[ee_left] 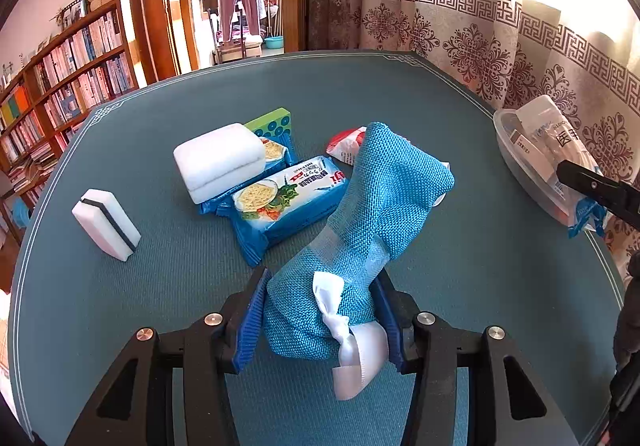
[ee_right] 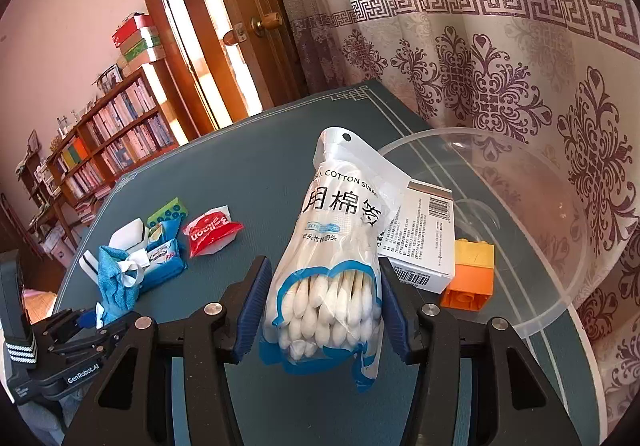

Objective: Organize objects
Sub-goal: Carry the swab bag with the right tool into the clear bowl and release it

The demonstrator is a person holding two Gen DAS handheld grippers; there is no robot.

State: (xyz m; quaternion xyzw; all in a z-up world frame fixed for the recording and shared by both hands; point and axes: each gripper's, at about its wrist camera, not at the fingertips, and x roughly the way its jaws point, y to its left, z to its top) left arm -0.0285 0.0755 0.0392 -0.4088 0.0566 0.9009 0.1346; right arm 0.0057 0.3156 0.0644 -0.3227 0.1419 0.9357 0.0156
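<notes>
Left gripper [ee_left: 322, 320]: black plastic frame, two angular arms with triangular cut-outs. Four round silver screw heads are seen along the arms. Fingers [ee_left: 251, 320] are faced with blue ribbed pads; ridges are fine and parallel.

Right gripper [ee_right: 322, 316]: the same build is noted, with black frame, triangular cut-outs, four silver screw heads and blue ribbed pads on the fingers [ee_right: 250, 312].

In the right wrist view the left gripper [ee_right: 86, 320] is seen from outside: black linkage, a blue pad at the tip, white lettering "GenRobot.AI" on the body. A black band with white stripes is seen at the frame's left edge.
</notes>
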